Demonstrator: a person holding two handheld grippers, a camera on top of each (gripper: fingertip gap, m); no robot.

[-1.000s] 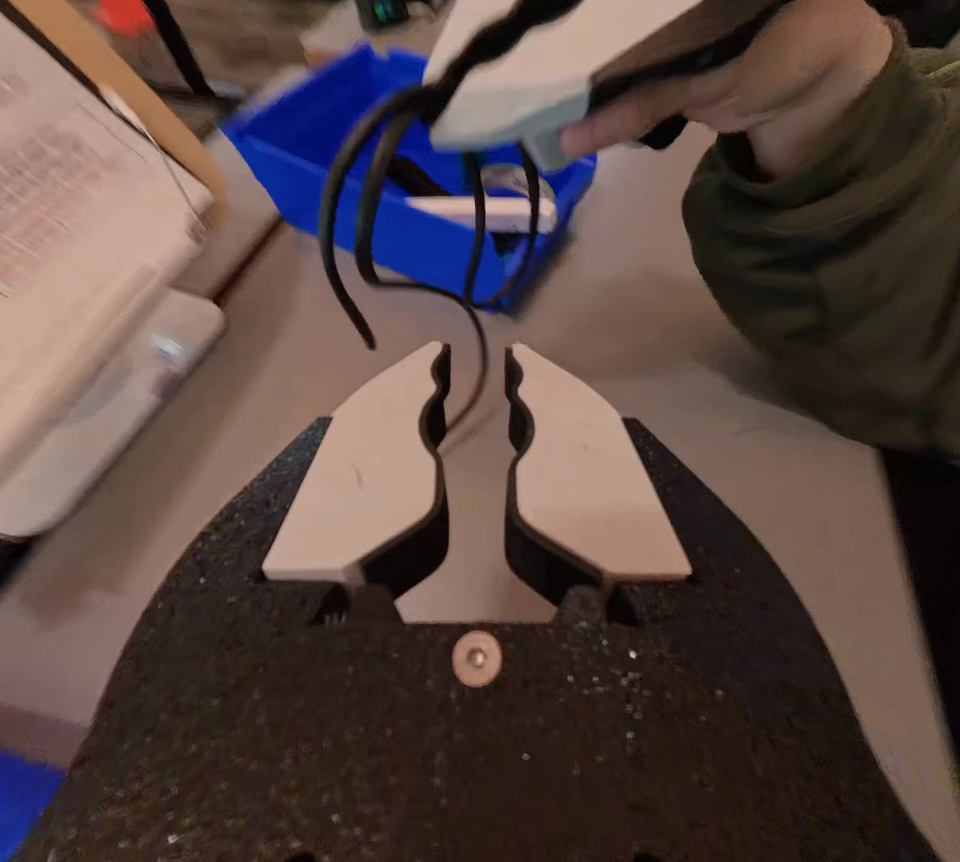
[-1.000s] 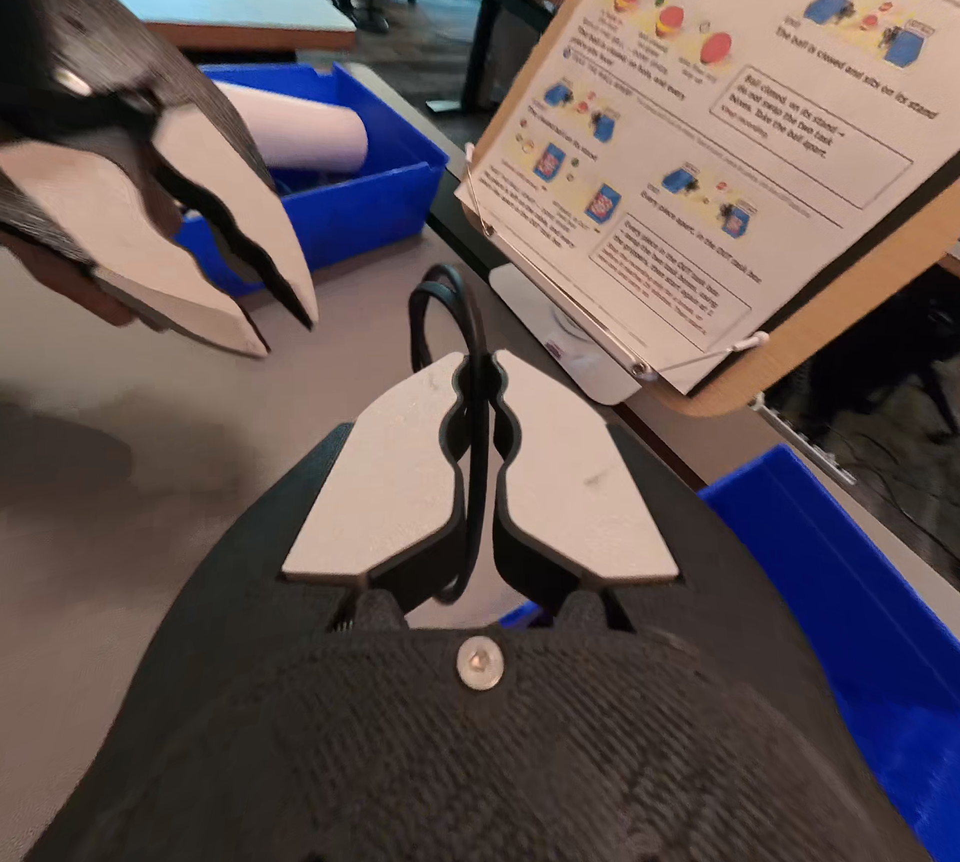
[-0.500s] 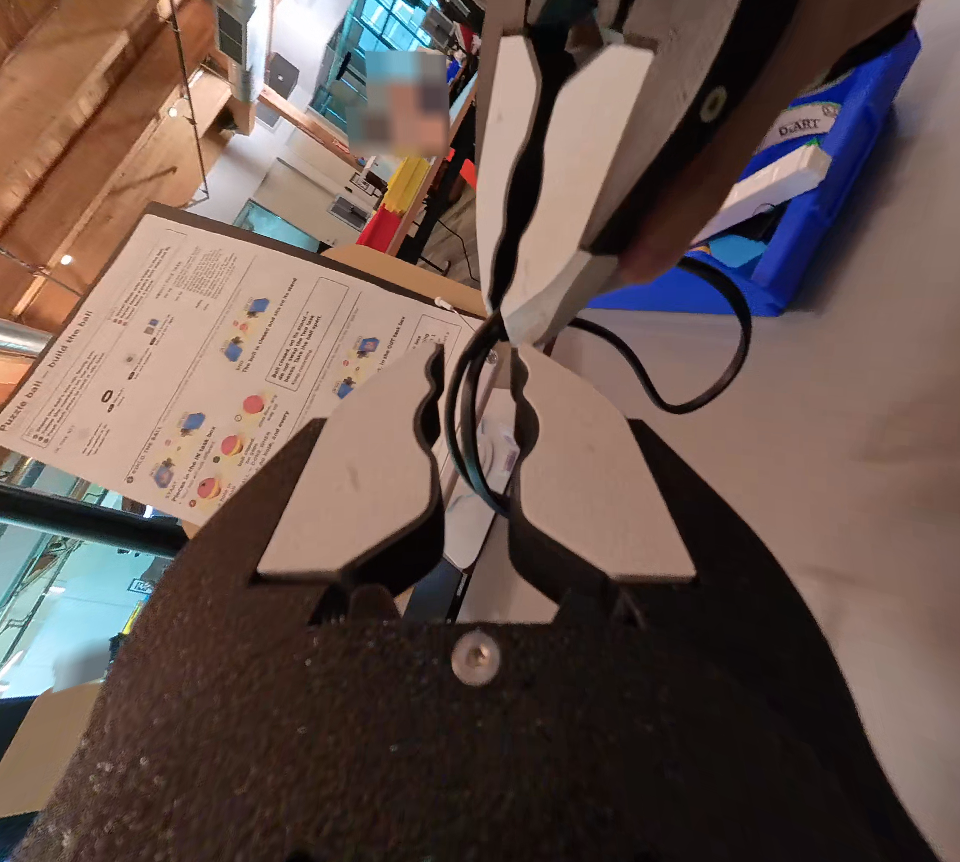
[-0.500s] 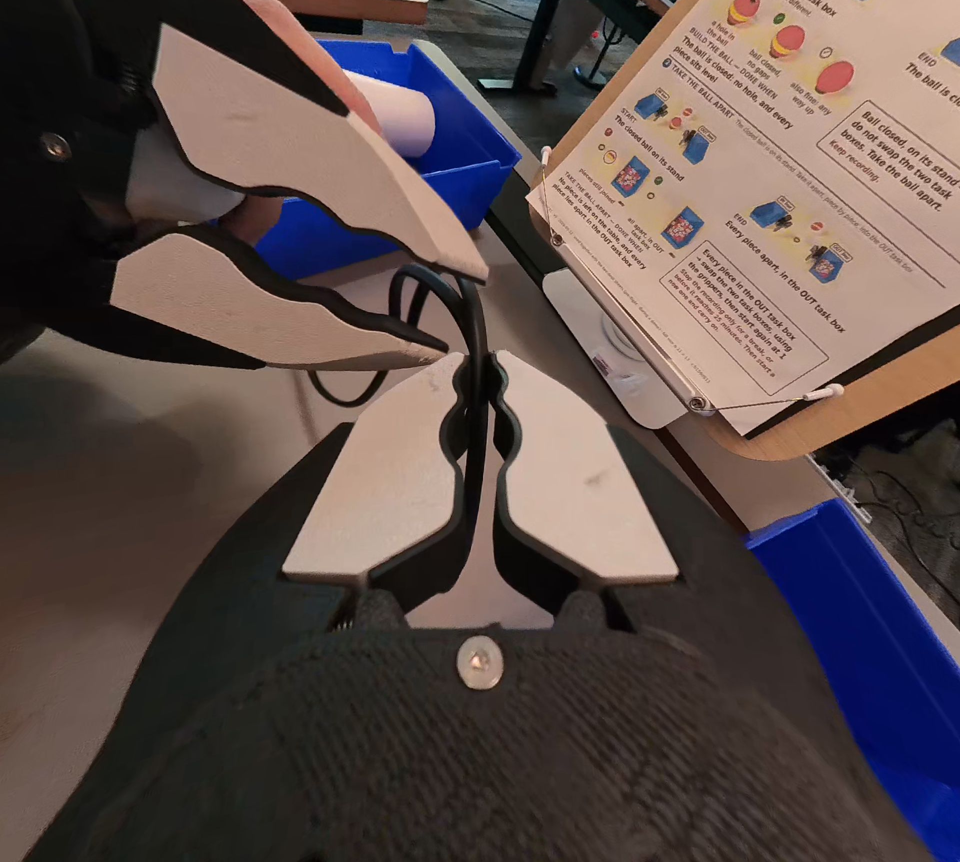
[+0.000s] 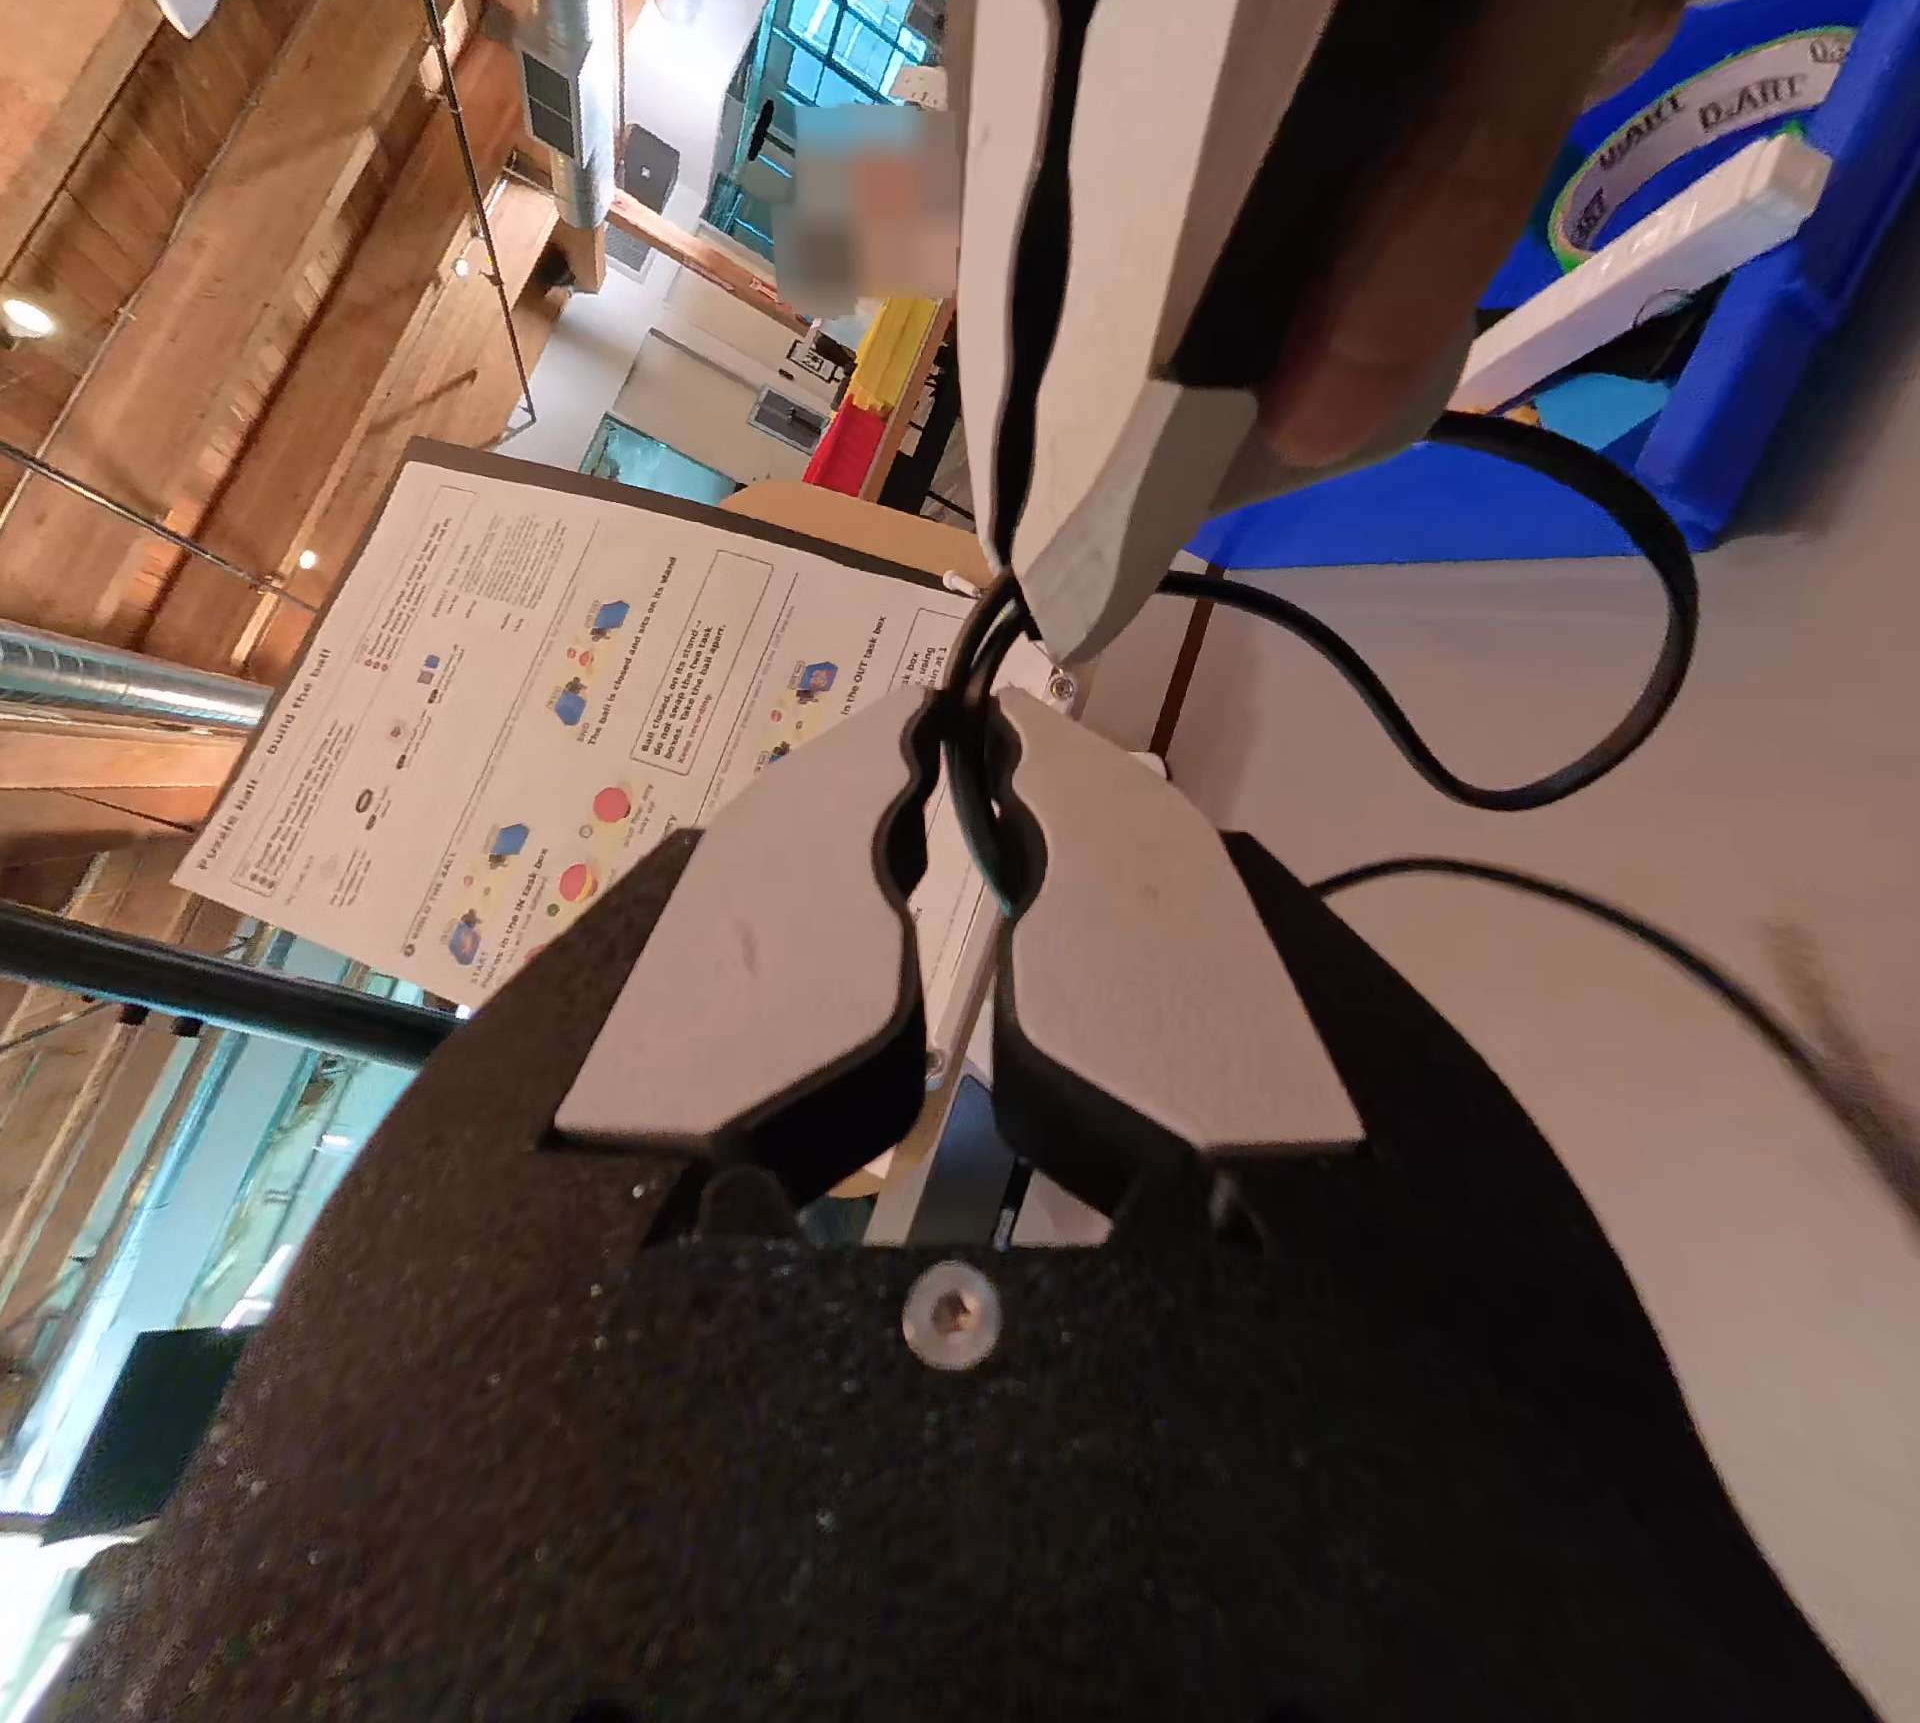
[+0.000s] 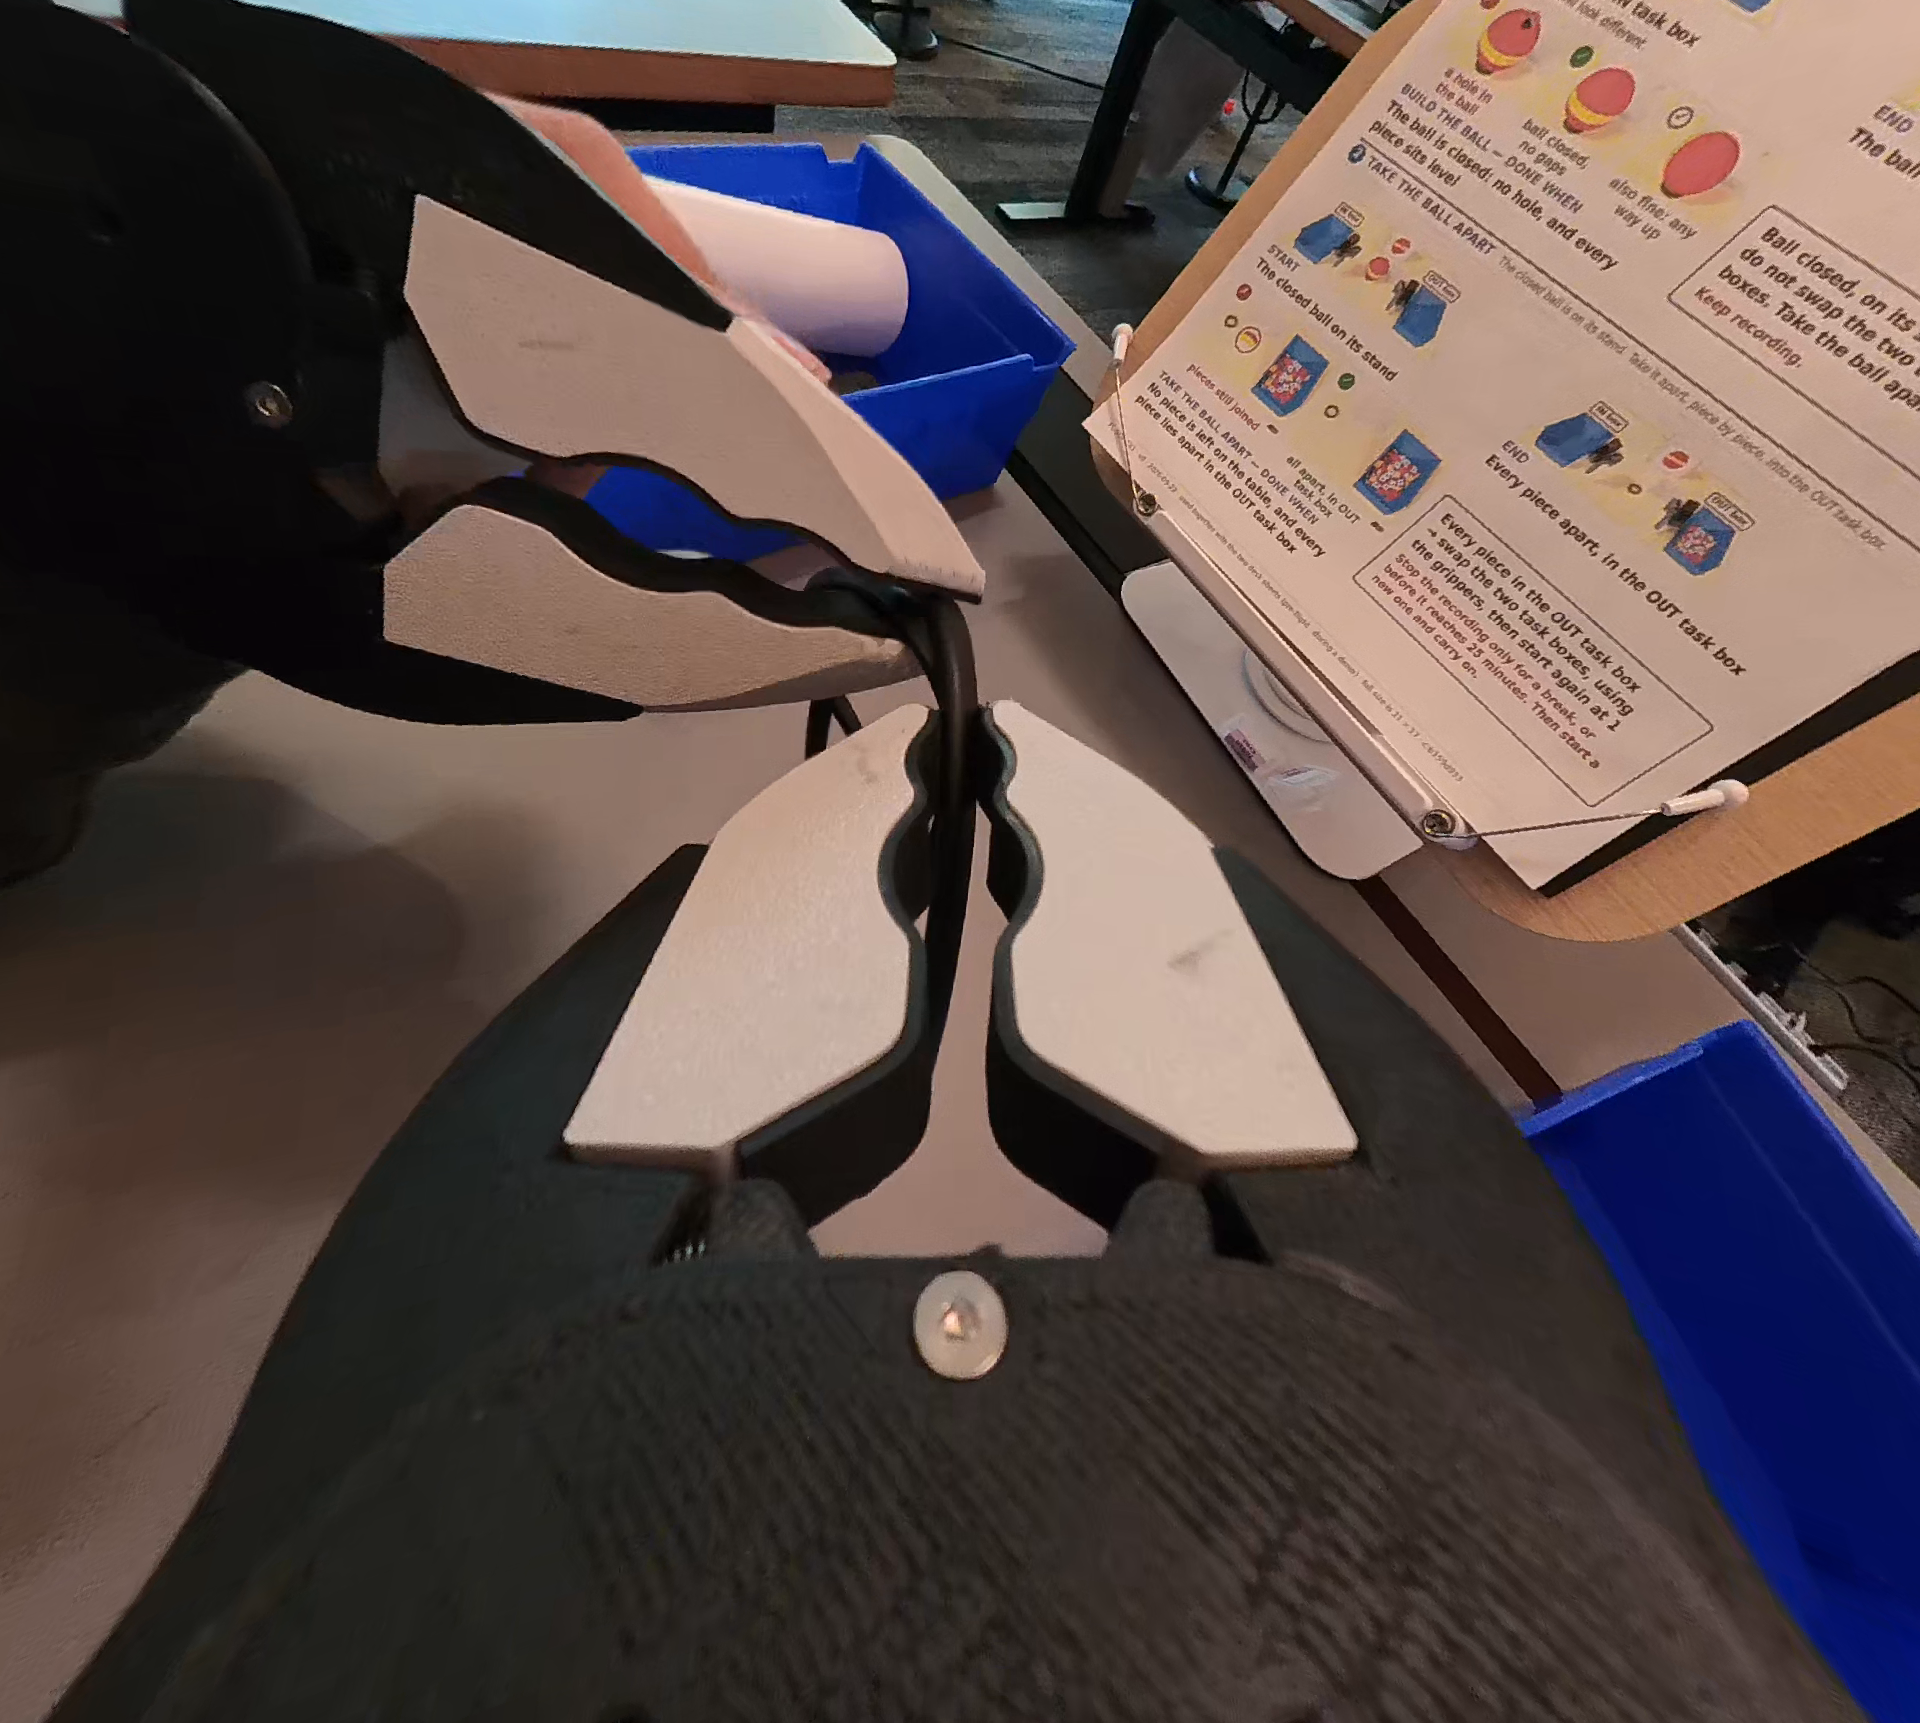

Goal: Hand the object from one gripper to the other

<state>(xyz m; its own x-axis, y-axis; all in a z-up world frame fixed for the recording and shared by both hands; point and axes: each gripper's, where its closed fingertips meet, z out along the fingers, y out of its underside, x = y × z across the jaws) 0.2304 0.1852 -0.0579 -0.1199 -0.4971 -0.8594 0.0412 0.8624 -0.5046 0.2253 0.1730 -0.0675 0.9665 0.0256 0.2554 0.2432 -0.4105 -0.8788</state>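
a: while both sets of tips meet on the black cable [image 6: 951, 800], the right gripper [image 6: 958, 723] is pinched down on it. cord runs straight down the wavy slot between its two flat grey fingers [image 6: 774, 935].

b: and the left gripper [image 5: 961, 717]?

a: also clamped on the same cable [image 5: 1621, 634], tips nearly together around the doubled strand. from the right wrist view it comes in from the side [image 6: 935, 608], tips just above the right one's, cord bunched at its nose.

b: so both hold it.

a: yes. cable is off the table at the grip point, between the two noses. a round loop of it hangs out past the right gripper [image 5: 1013, 593] and sags toward the grey tabletop [image 5: 1455, 1102].

b: finger build?

a: flat matte grey plates, scalloped black rubbery inner edges, coarse black printed body with a silver screw [image 6: 958, 1325].

b: surroundings?

a: blue plastic bin [image 6: 966, 416] behind the left gripper with a white paper roll [image 6: 800, 281] in it. second blue bin [image 6: 1745, 1258] at the near right edge. printed instruction sheet [image 6: 1558, 385] on a tilted wooden board [image 6: 1766, 852]. in the left view the bin [image 5: 1766, 385] shows a tape roll [image 5: 1704, 104] and a white bar [image 5: 1642, 260]. a fingertip [image 5: 1351, 385] sits on the right gripper's side.
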